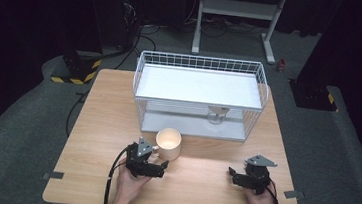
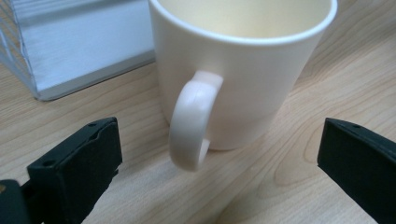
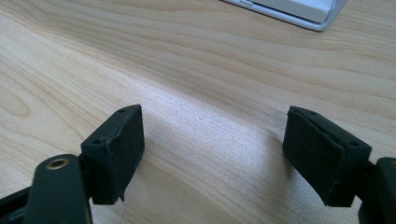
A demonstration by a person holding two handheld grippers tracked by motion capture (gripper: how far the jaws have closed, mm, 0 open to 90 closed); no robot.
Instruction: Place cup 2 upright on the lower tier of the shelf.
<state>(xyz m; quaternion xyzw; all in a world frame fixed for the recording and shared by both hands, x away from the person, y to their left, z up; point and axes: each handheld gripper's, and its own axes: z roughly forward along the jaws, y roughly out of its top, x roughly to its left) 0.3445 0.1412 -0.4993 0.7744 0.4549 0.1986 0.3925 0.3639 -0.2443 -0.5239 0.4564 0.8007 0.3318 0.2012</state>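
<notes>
A cream mug (image 1: 169, 143) stands upright on the wooden table (image 1: 96, 124), just in front of the wire rack. In the left gripper view the mug (image 2: 243, 79) is close, its handle (image 2: 191, 126) pointing at the camera. My left gripper (image 1: 160, 159) is at the mug's near side, open wide (image 2: 219, 140); the handle lies just beyond and between the jaw tips, touching neither. My right gripper (image 1: 233, 176) rests low at the table's front right, open (image 3: 215, 130), with bare wood between its jaws.
A white wire rack (image 1: 203, 59) with a flat white shelf stands at the back middle of the table. A small glass object (image 1: 217, 114) sits under that shelf. A person's hands hold both grippers at the front edge. A metal stand (image 1: 238, 9) is on the floor behind.
</notes>
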